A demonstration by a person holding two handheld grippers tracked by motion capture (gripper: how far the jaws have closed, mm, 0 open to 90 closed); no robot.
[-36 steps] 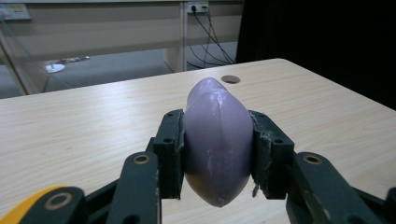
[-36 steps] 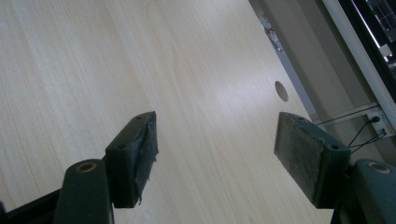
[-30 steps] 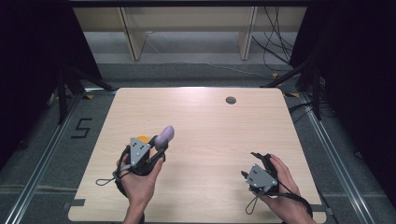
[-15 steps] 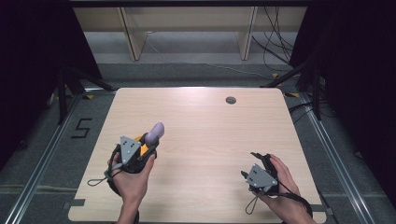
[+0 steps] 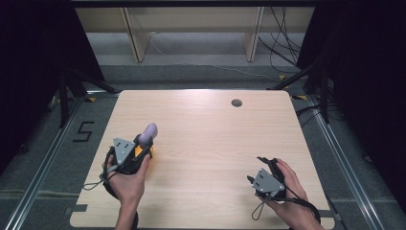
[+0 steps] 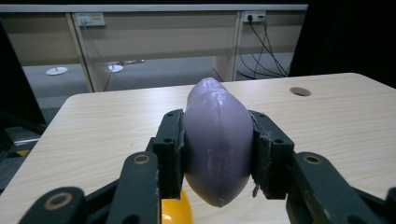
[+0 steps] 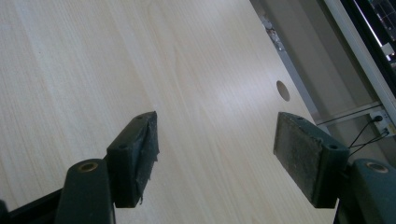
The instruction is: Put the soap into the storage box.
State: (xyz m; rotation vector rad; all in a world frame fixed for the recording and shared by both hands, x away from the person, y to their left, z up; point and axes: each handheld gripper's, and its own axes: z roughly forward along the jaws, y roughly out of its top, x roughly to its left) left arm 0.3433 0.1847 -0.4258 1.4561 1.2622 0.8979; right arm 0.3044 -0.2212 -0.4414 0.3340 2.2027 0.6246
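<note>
Left gripper (image 6: 217, 154) clamped on a purple eggplant (image 6: 218, 142), one black pad pressed flat to each flank, rounded tip poking up and past the jaws. In the high view, left gripper (image 5: 141, 147) near the table's (image 5: 201, 139) left edge, gripped from behind by the left hand (image 5: 125, 179), eggplant (image 5: 148, 134) slanting forward and slightly right, away from the person. Just under the eggplant, a yellow-orange thing (image 6: 176, 212) peeping between the jaws; same spot of colour (image 5: 139, 152) beside the gripper from above, what it is and whether it touches the table impossible to tell. Right gripper (image 7: 215, 154) wide apart, nothing between the pads, only pale wood grain below; jaws just easing slightly inward, no object in the gap. From above, right gripper (image 5: 256, 168) low at the table's near right corner, held in the right hand (image 5: 287, 191), grey plate on top, cable looping toward the edge, well apart from the left gripper. Beyond both, bare light-wood tabletop, a small round hole (image 5: 236, 102) near the far edge toward the right. Past the table, grey floor, wooden shelf legs (image 5: 134, 40) and loose black cables (image 5: 282, 43); a painted "5" (image 5: 84, 131) on the floor left of the table.
</note>
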